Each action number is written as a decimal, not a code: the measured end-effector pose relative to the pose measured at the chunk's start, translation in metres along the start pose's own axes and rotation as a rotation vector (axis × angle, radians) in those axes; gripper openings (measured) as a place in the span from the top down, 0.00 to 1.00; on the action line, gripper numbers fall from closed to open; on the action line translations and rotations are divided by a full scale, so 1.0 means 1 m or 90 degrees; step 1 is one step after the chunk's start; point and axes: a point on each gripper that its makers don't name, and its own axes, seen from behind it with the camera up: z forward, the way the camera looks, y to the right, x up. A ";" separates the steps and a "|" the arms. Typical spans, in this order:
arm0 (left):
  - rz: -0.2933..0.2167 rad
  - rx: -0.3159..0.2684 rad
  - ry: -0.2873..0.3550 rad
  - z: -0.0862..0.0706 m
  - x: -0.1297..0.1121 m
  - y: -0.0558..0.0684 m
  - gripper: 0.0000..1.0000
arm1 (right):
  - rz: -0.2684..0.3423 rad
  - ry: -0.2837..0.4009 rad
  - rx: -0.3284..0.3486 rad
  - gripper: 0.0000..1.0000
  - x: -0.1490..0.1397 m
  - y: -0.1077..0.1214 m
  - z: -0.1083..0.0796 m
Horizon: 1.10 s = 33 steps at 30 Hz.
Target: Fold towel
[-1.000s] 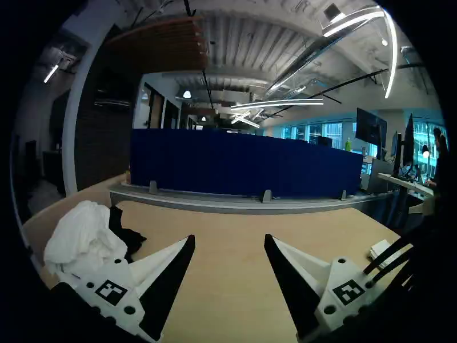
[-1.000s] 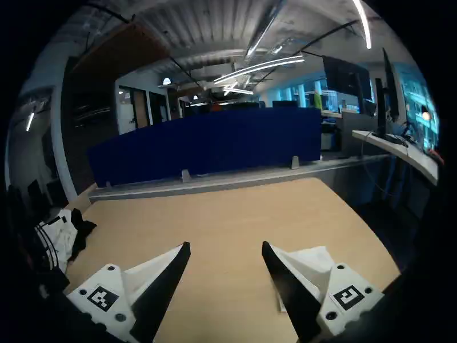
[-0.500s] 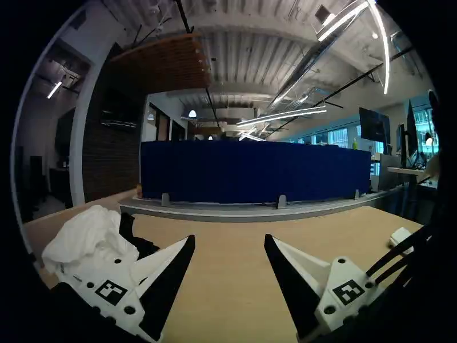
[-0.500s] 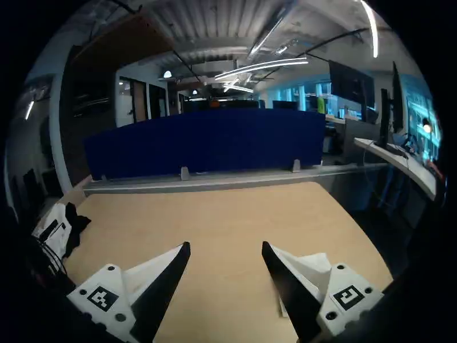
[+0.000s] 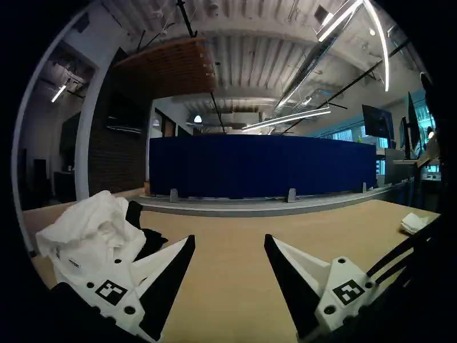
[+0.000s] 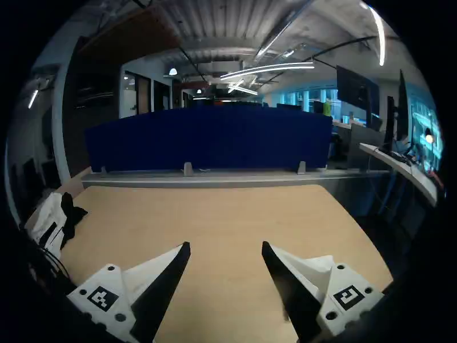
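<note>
In the left gripper view the left hand-held gripper stands open, crumpled white towel on the bench at eight o'clock; in the right gripper view the right hand-held gripper is open, towel at nine o'clock.

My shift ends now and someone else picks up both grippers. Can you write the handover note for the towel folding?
Left gripper: jaws open, empty, over the table, with the crumpled white towel just to its left.
Right gripper: jaws open, empty, farther from that pile.
A black cloth lies against the towel. A small white item lies at the table's right side; I cannot tell what it is.
Done: nothing yet; the towel is bunched and not grasped.
Left: grasp it, spread it flat, fold it.
</note>
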 end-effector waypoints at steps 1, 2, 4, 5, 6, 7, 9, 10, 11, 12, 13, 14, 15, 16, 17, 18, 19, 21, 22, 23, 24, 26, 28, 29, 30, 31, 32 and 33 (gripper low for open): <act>0.003 0.001 0.002 -0.001 -0.001 0.000 0.11 | -0.001 0.000 0.000 0.03 0.000 0.000 0.001; 0.005 0.001 0.003 -0.001 -0.002 0.000 0.11 | -0.001 0.000 0.000 0.03 -0.001 0.000 0.002; 0.005 0.001 0.003 -0.002 -0.005 0.000 0.11 | -0.002 0.001 -0.001 0.03 -0.001 0.000 0.003; 0.005 0.001 0.003 -0.002 -0.006 0.000 0.11 | -0.002 0.001 -0.002 0.03 -0.001 0.000 0.004; 0.005 0.001 0.003 -0.002 -0.008 0.000 0.11 | -0.002 0.001 -0.002 0.03 -0.002 0.000 0.005; 0.005 0.001 0.003 -0.003 -0.010 0.001 0.11 | -0.002 0.001 -0.003 0.03 -0.002 0.000 0.005; 0.006 0.002 0.002 -0.003 -0.013 0.001 0.11 | -0.004 0.001 -0.002 0.03 -0.003 0.000 0.006; 0.007 0.002 0.001 -0.003 -0.014 0.000 0.11 | -0.005 0.000 -0.002 0.03 -0.003 -0.001 0.007; 0.008 0.003 0.000 -0.003 -0.016 0.000 0.11 | -0.006 -0.001 -0.001 0.03 -0.003 -0.001 0.007; 0.007 0.004 -0.001 -0.002 -0.017 -0.001 0.11 | -0.008 -0.002 -0.001 0.03 -0.002 -0.001 0.008; 0.007 0.006 -0.003 -0.002 -0.018 -0.003 0.11 | -0.009 -0.003 0.000 0.03 -0.002 -0.002 0.008; 0.006 0.007 -0.004 -0.002 -0.019 -0.004 0.11 | -0.011 -0.003 0.001 0.03 -0.002 -0.002 0.009; 0.005 0.009 -0.005 -0.002 -0.019 -0.006 0.11 | -0.012 -0.003 0.001 0.03 -0.002 -0.002 0.009; 0.003 0.011 -0.005 -0.002 -0.020 -0.007 0.11 | -0.013 -0.003 0.001 0.03 -0.002 -0.002 0.010; 0.002 0.012 -0.005 -0.002 -0.020 -0.008 0.10 | -0.013 -0.003 0.002 0.03 -0.002 -0.002 0.010; 0.002 0.013 -0.006 -0.002 -0.020 -0.008 0.11 | -0.013 -0.004 0.002 0.03 -0.002 -0.002 0.011; 0.002 0.012 -0.006 -0.002 -0.020 -0.008 0.11 | -0.013 -0.005 0.003 0.03 -0.003 -0.002 0.011; 0.003 0.012 -0.007 -0.003 -0.021 -0.008 0.11 | -0.013 -0.007 0.005 0.03 -0.005 -0.002 0.012; 0.003 0.012 -0.007 -0.003 -0.020 -0.008 0.11 | -0.013 -0.008 0.006 0.03 -0.005 -0.002 0.012; 0.003 0.012 -0.007 -0.004 -0.020 -0.008 0.11 | -0.013 -0.009 0.007 0.03 -0.005 -0.002 0.013; 0.003 0.012 -0.007 -0.004 -0.020 -0.008 0.11 | -0.014 -0.009 0.008 0.03 -0.005 -0.002 0.013; 0.005 0.012 -0.008 -0.004 -0.020 -0.008 0.11 | -0.016 -0.007 0.010 0.03 -0.004 -0.002 0.014; 0.005 0.012 -0.008 -0.004 -0.019 -0.008 0.11 | -0.018 -0.002 0.012 0.03 0.000 -0.001 0.013; 0.005 0.012 -0.008 -0.005 -0.019 -0.008 0.11 | -0.019 0.001 0.012 0.03 0.002 0.000 0.013; 0.005 0.012 -0.008 -0.005 -0.019 -0.008 0.10 | -0.019 0.004 0.012 0.03 0.004 0.001 0.013; 0.005 0.012 -0.008 -0.005 -0.019 -0.008 0.10 | -0.017 0.009 0.012 0.03 0.006 0.003 0.012; 0.005 0.012 -0.008 -0.005 -0.019 -0.008 0.10 | -0.016 0.013 0.012 0.03 0.009 0.004 0.011; 0.005 0.012 -0.008 -0.005 -0.018 -0.008 0.10 | -0.014 0.018 0.013 0.03 0.012 0.005 0.010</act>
